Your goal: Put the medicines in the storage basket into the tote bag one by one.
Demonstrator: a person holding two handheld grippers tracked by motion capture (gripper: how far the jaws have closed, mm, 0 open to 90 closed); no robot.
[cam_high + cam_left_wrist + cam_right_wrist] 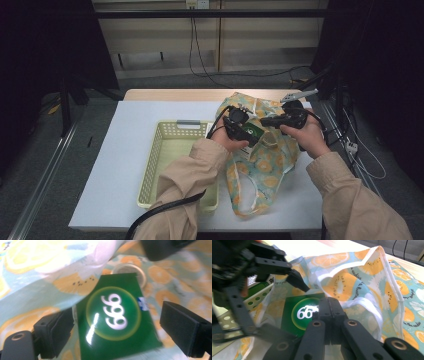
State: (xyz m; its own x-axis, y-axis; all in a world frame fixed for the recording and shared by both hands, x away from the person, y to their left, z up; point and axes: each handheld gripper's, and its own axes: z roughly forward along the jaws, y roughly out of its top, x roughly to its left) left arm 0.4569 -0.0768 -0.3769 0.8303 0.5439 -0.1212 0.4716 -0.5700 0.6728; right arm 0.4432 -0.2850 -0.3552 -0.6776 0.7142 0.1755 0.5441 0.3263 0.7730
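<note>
A cloth bag [265, 172] printed with orange and kiwi slices lies on the white table. A green box [117, 317] with white digits in a yellow ring rests in the bag's mouth. My left gripper [117, 316] is open around the box; its left pad is close to one edge and its right pad stands clear of the other. In the high view my left gripper [250, 134] sits over the box [254, 132]. My right gripper [329, 306] is shut on the bag's white-hemmed rim [352, 302] and holds it raised. The box [297, 315] lies just beyond it.
A pale yellow-green perforated basket [150, 165] stands on the table [110, 165] left of the bag, under the left forearm. A pale round lid-like thing [130, 268] lies in the bag behind the box. Cables trail on the floor beyond the table.
</note>
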